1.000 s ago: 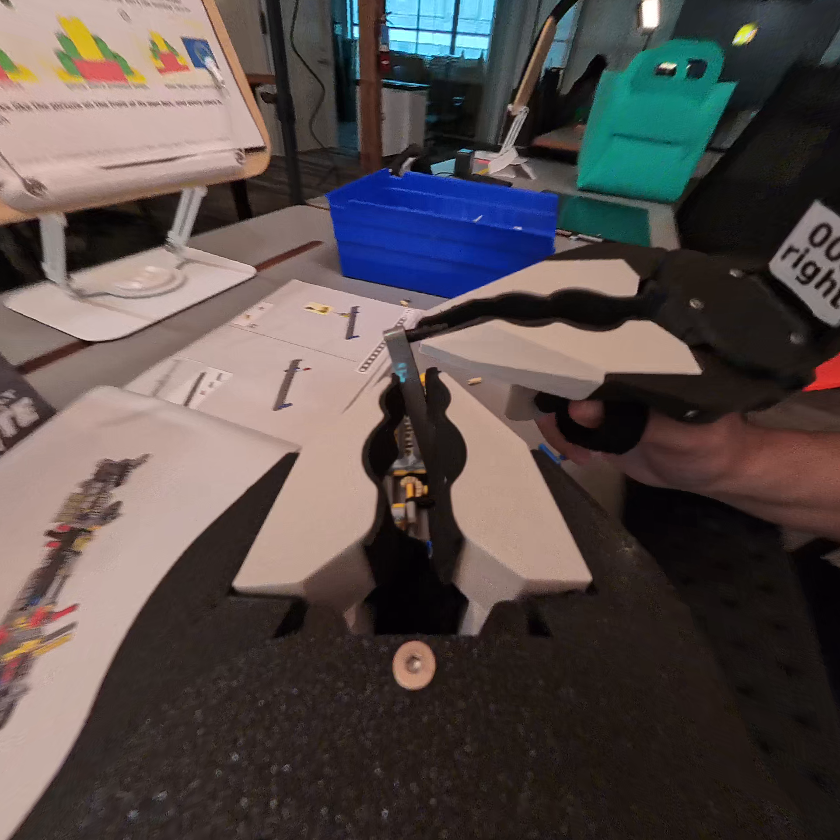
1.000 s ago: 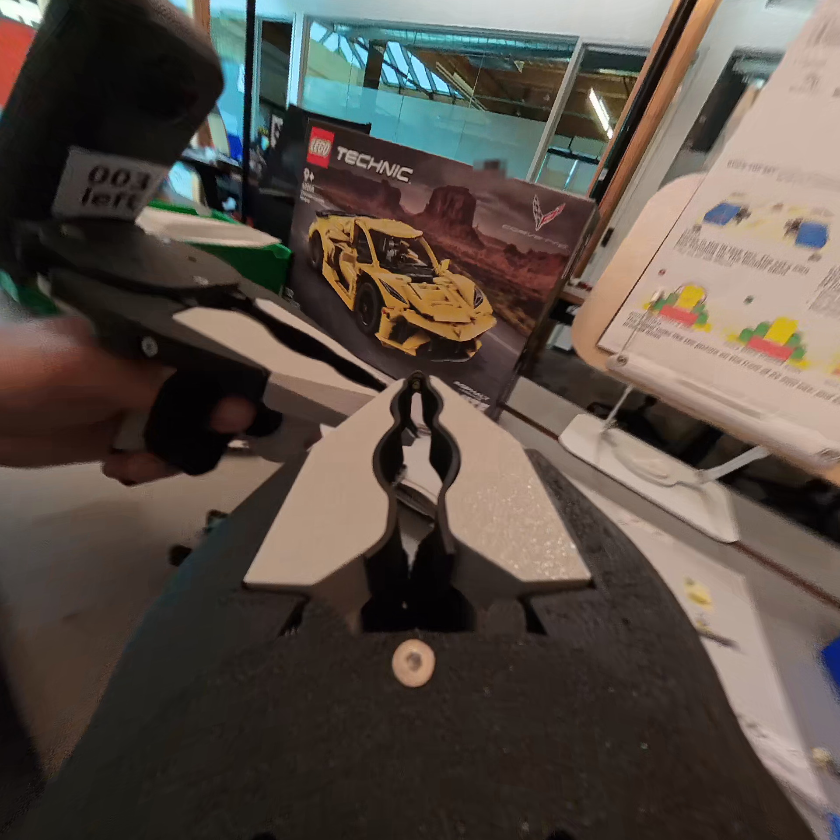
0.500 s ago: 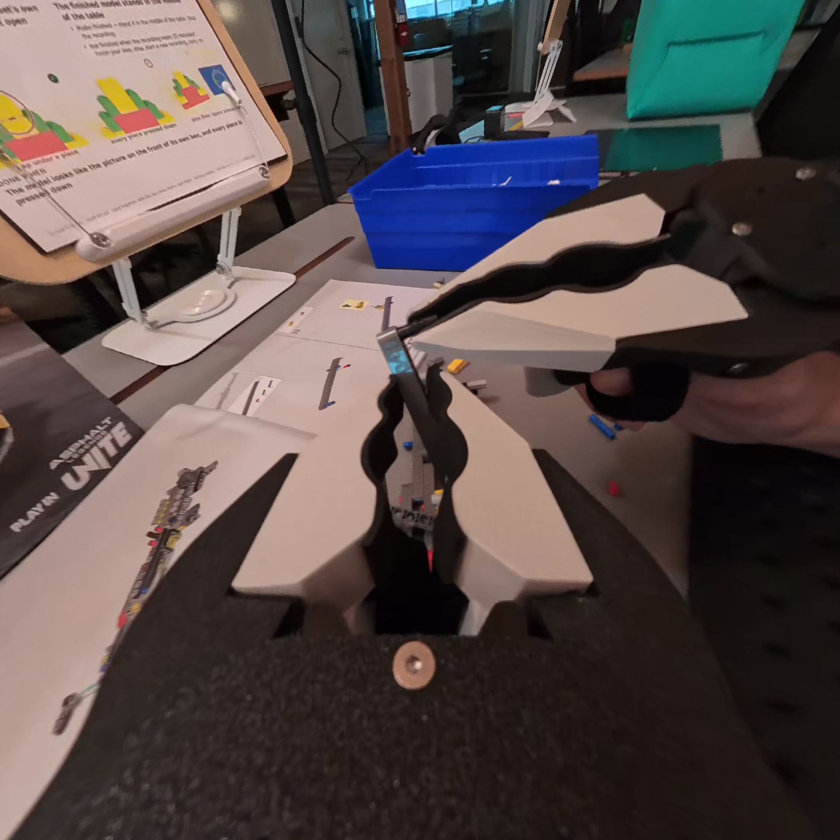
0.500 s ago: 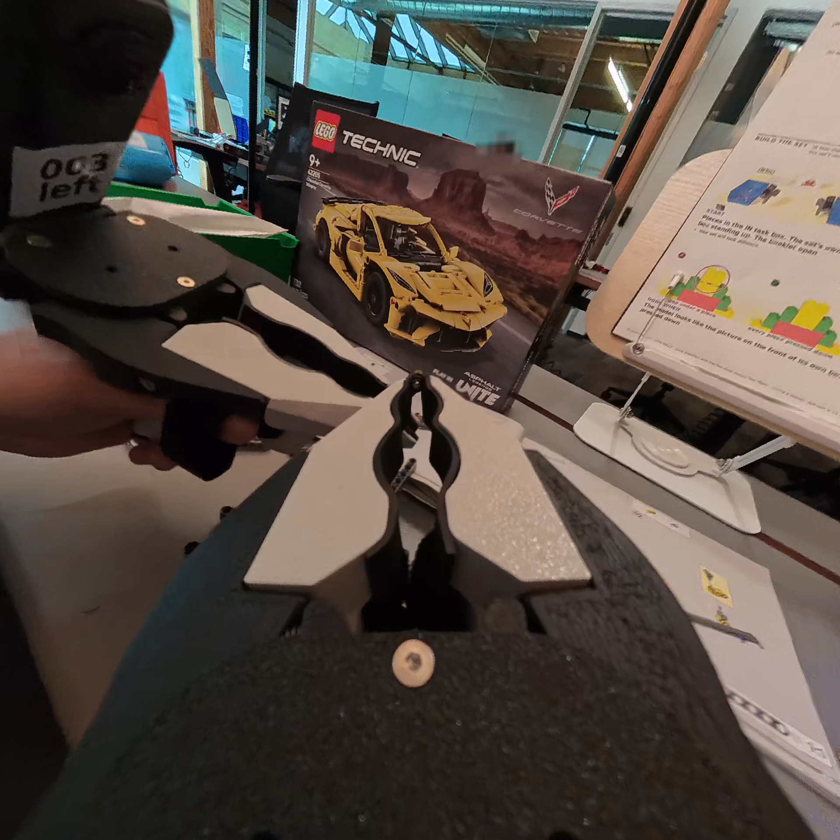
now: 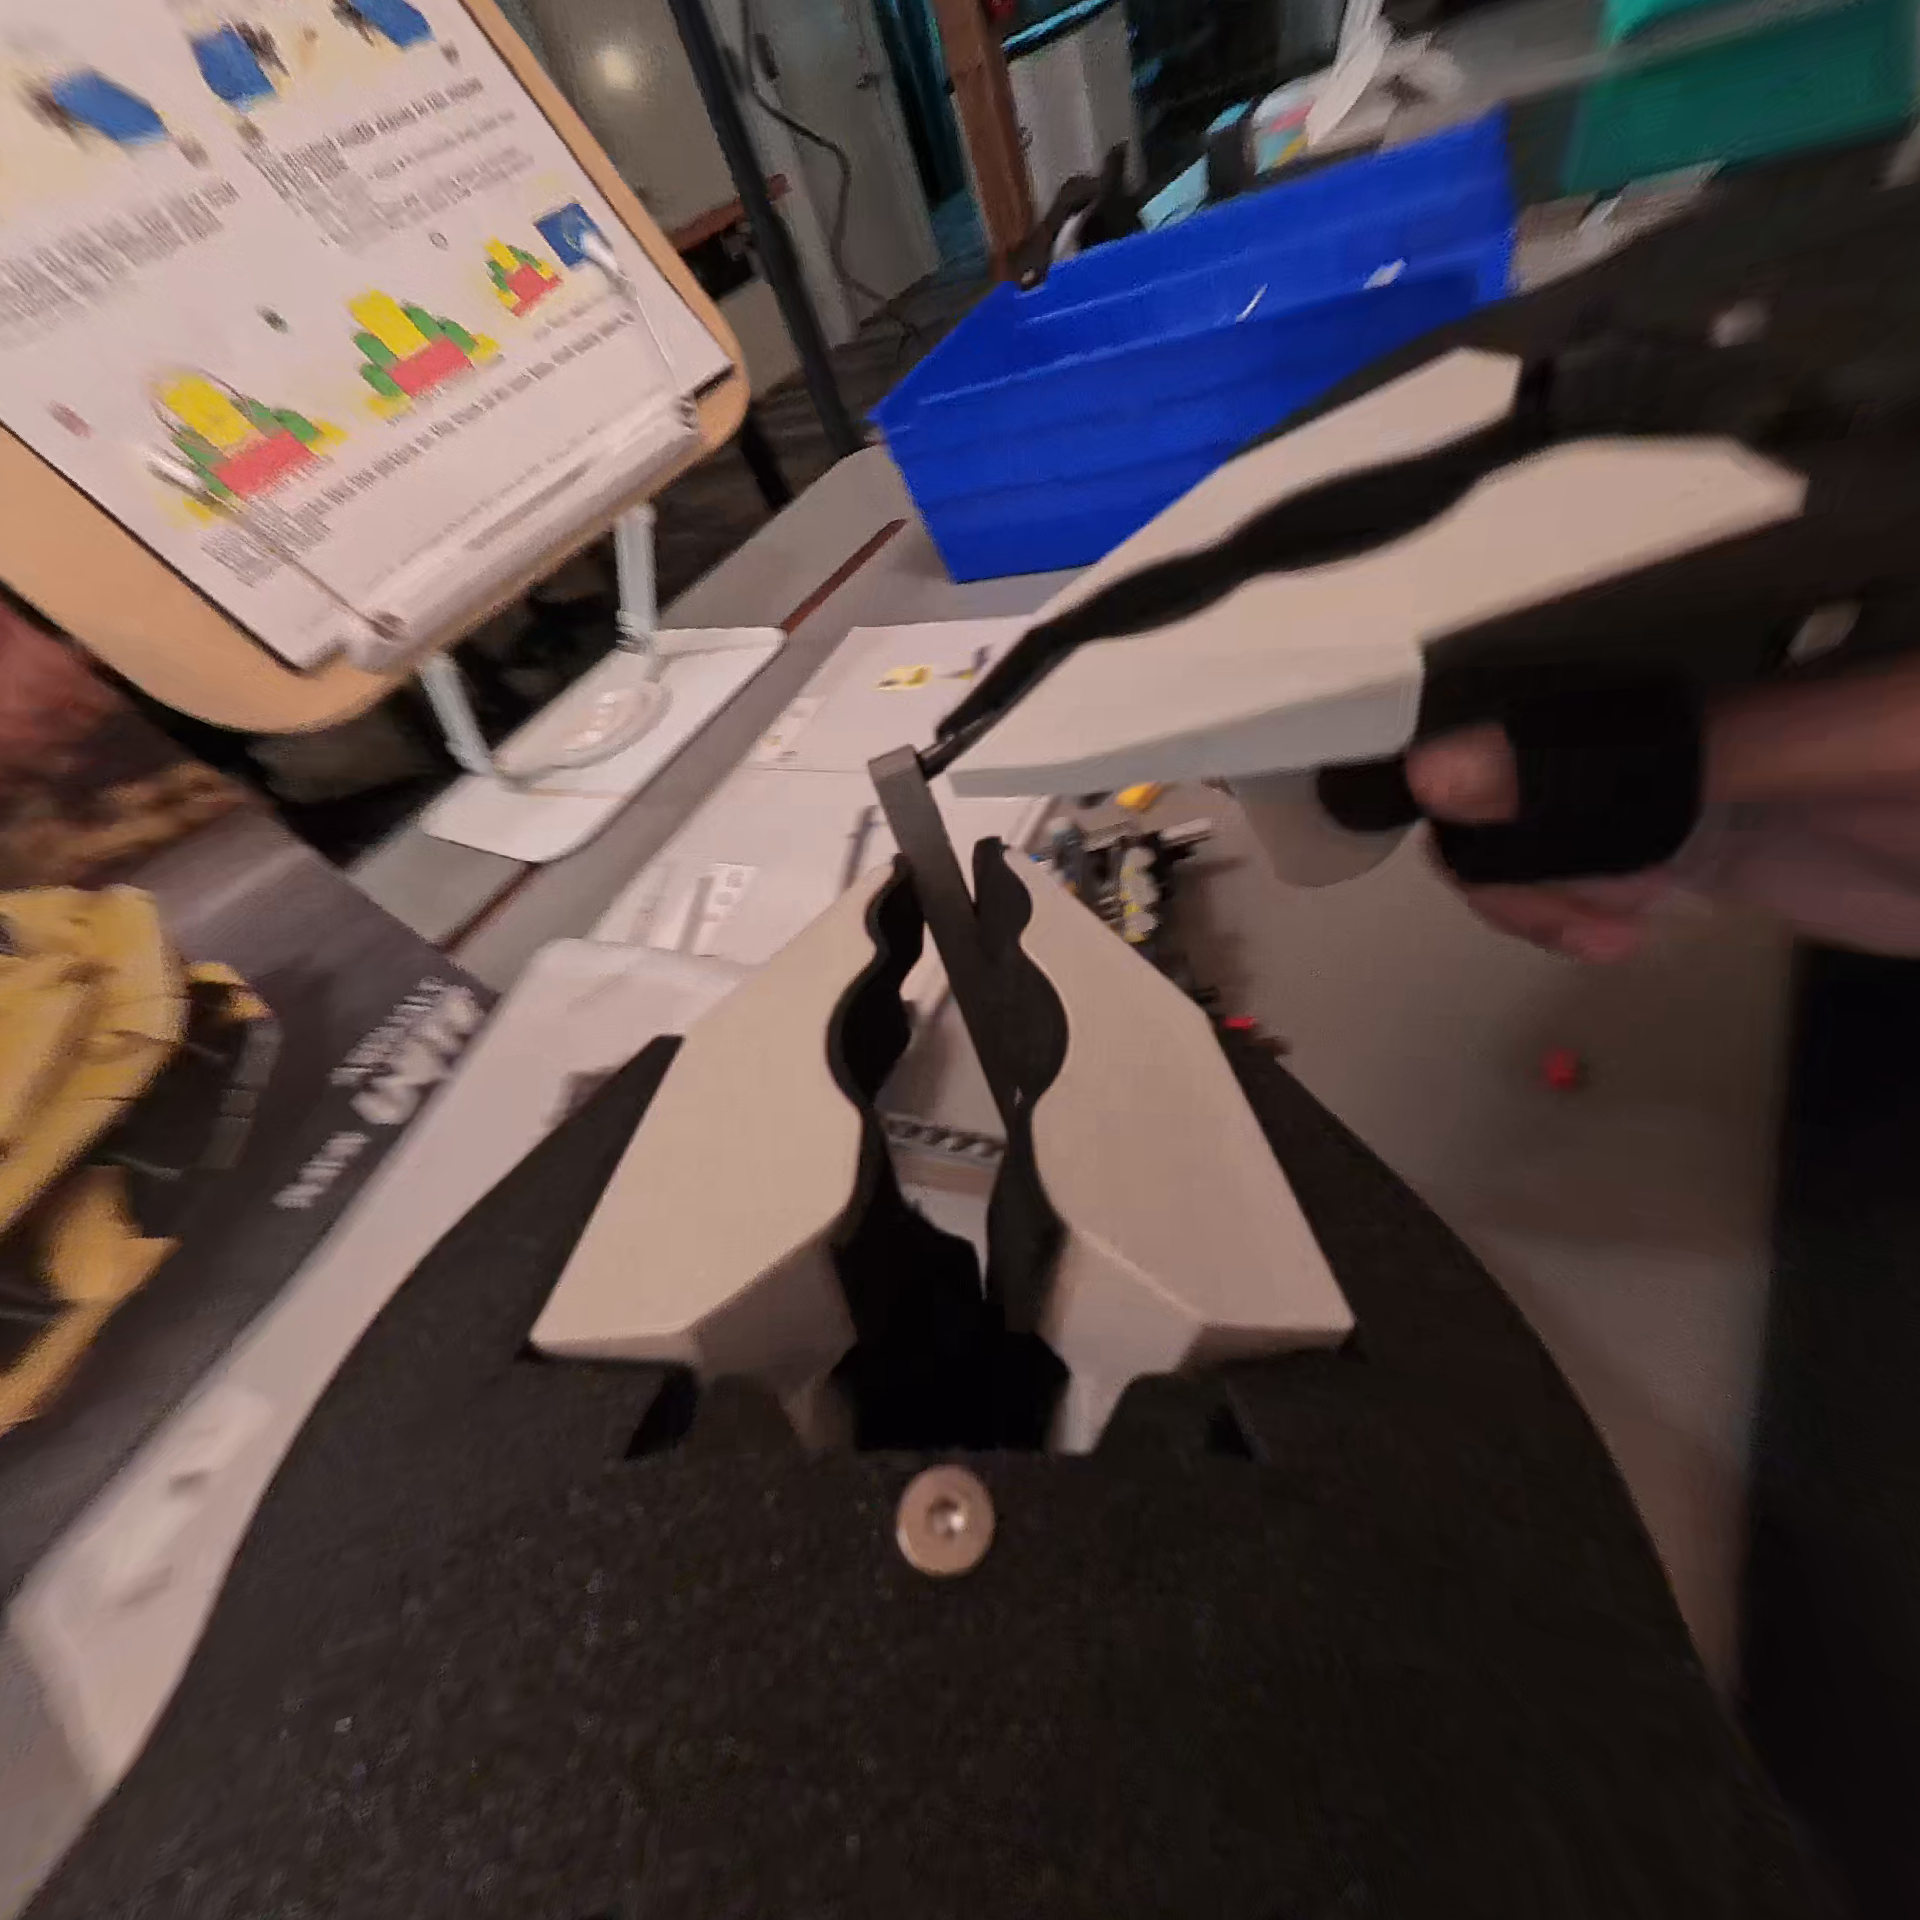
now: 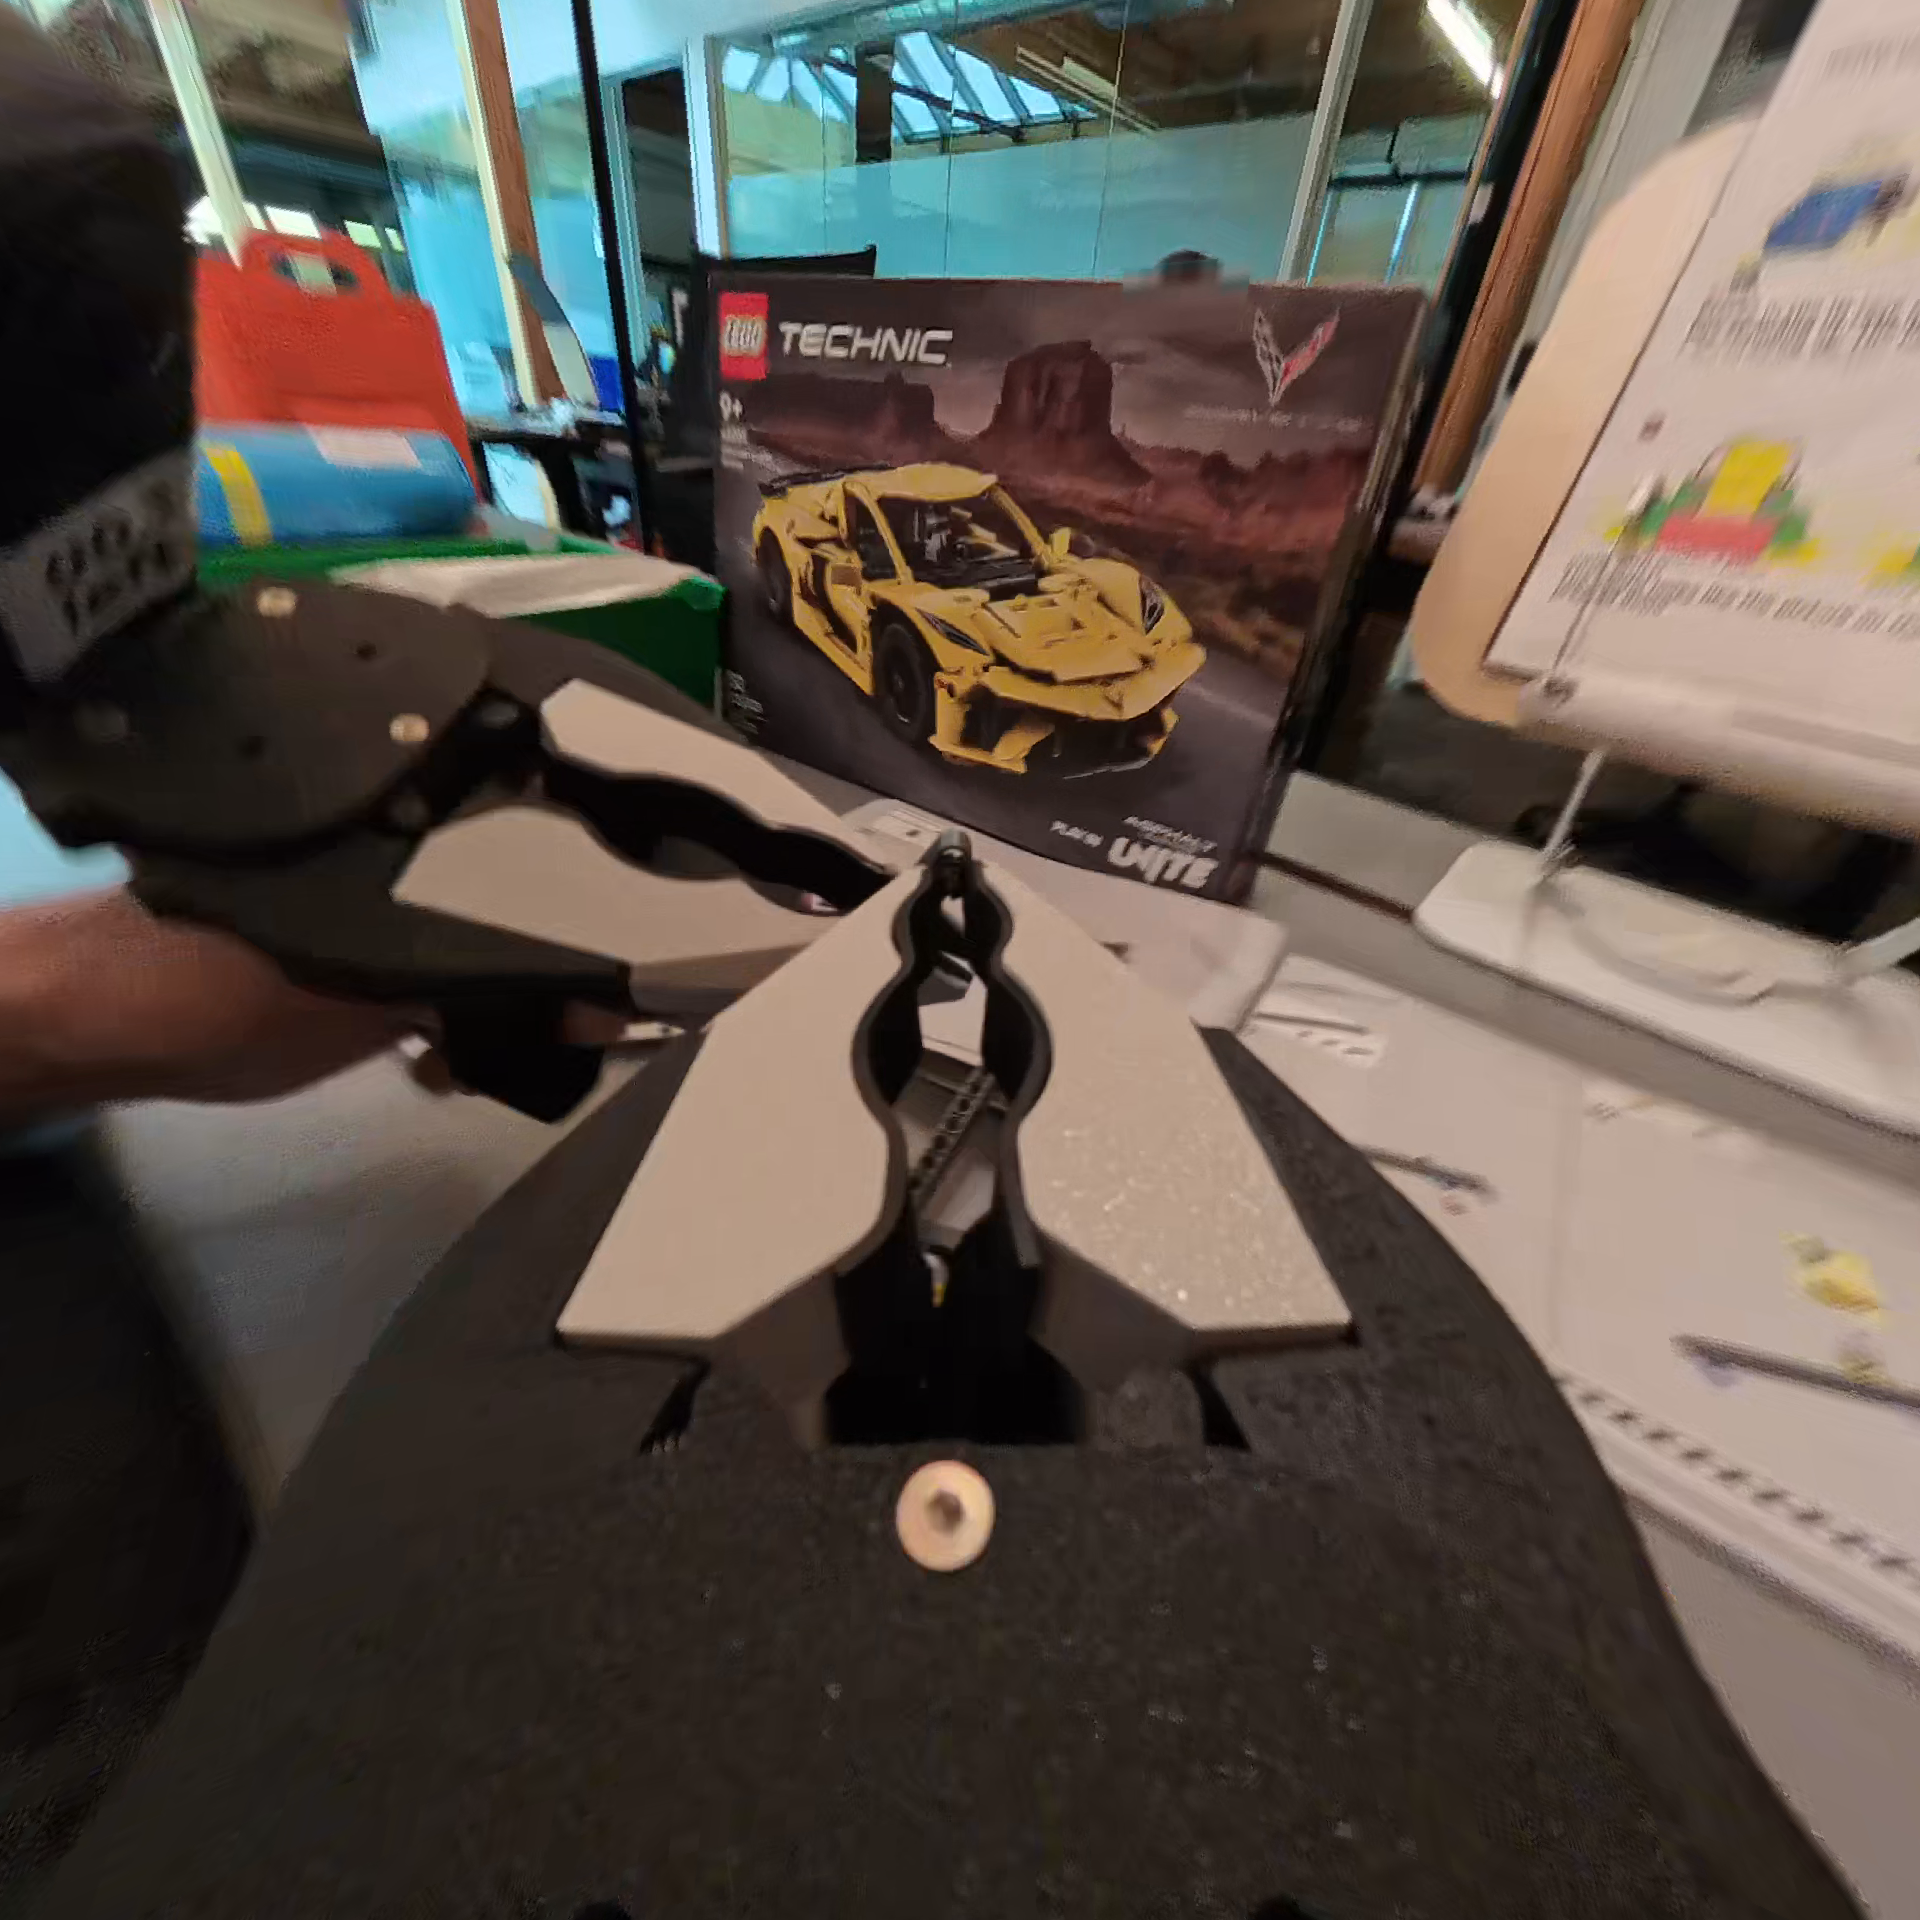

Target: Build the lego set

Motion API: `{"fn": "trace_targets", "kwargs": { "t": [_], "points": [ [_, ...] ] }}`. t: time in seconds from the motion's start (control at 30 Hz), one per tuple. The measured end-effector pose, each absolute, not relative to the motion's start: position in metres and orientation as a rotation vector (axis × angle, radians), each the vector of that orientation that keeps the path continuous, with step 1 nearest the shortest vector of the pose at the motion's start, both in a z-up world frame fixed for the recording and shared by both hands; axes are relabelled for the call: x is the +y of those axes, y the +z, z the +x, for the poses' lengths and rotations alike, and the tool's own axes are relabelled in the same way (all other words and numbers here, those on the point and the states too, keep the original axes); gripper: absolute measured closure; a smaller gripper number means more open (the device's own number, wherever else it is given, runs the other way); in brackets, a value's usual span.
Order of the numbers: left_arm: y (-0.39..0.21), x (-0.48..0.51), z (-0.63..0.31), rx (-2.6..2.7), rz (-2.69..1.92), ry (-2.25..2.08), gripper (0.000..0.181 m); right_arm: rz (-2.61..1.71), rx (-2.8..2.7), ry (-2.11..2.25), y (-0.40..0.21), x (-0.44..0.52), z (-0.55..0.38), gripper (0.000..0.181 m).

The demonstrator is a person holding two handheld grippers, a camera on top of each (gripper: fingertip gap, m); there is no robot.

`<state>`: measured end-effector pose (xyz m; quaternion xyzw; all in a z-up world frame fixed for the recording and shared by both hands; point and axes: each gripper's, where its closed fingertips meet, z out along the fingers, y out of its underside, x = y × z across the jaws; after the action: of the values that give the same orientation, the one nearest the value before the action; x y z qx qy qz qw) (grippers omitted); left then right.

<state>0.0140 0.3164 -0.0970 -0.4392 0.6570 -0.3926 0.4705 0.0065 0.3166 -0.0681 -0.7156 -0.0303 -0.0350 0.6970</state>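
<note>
Since a second ago both views have swung left: the set box (image 6: 1049, 582) now faces the right wrist camera squarely and enters the left view's lower left, while the blue bin (image 5: 1195, 384) has slid right. The two tools have kept their relation throughout, so the joining step is judged still in hand, not finished.

The left gripper (image 5: 951, 883) has its jaws closed on a long dark grey beam (image 5: 940, 894), which rises tilted between the jaw tips and projects above them. The right gripper (image 5: 940, 748) has its jaws shut on what appears to be a small black pin at the beam's top end; blur prevents confirmation. Both are held above the tabletop (image 5: 1403, 1039), over the instruction sheets (image 5: 790, 831).
</note>
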Motion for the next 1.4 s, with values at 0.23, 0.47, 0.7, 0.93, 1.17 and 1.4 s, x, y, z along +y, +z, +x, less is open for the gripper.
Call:
{"fn": "trace_targets", "kwargs": {
  "t": [0.23, 0.47, 0.7, 0.93, 1.17, 1.4],
  "points": [
    [-0.094, 0.306, 0.013, 1.6, -1.247, -1.326, 0.174, -1.575, -0.283, -0.379, -0.064, 0.313, 0.006, 0.177],
    [-0.095, 0.308, 0.014, 1.594, -1.191, -1.213, 0.173, -1.604, -0.246, -0.346, -0.065, 0.315, 0.007, 0.178],
    [-0.095, 0.312, 0.014, 1.597, -1.083, -0.987, 0.173, -1.611, -0.007, 0.033, -0.067, 0.317, 0.007, 0.178],
    [-0.096, 0.31, 0.014, 1.606, -1.17, -1.176, 0.174, -1.636, -0.048, 0.036, -0.069, 0.316, 0.007, 0.176],
    [-0.069, 0.278, -0.006, 1.67, -1.069, -1.675, 0.174, -1.48, -0.165, 0.685, -0.044, 0.288, -0.013, 0.143],
    [-0.072, 0.252, -0.017, 1.786, -0.95, -1.715, 0.174, -1.439, -0.263, 0.951, -0.043, 0.274, -0.035, 0.155]
  ]
}}
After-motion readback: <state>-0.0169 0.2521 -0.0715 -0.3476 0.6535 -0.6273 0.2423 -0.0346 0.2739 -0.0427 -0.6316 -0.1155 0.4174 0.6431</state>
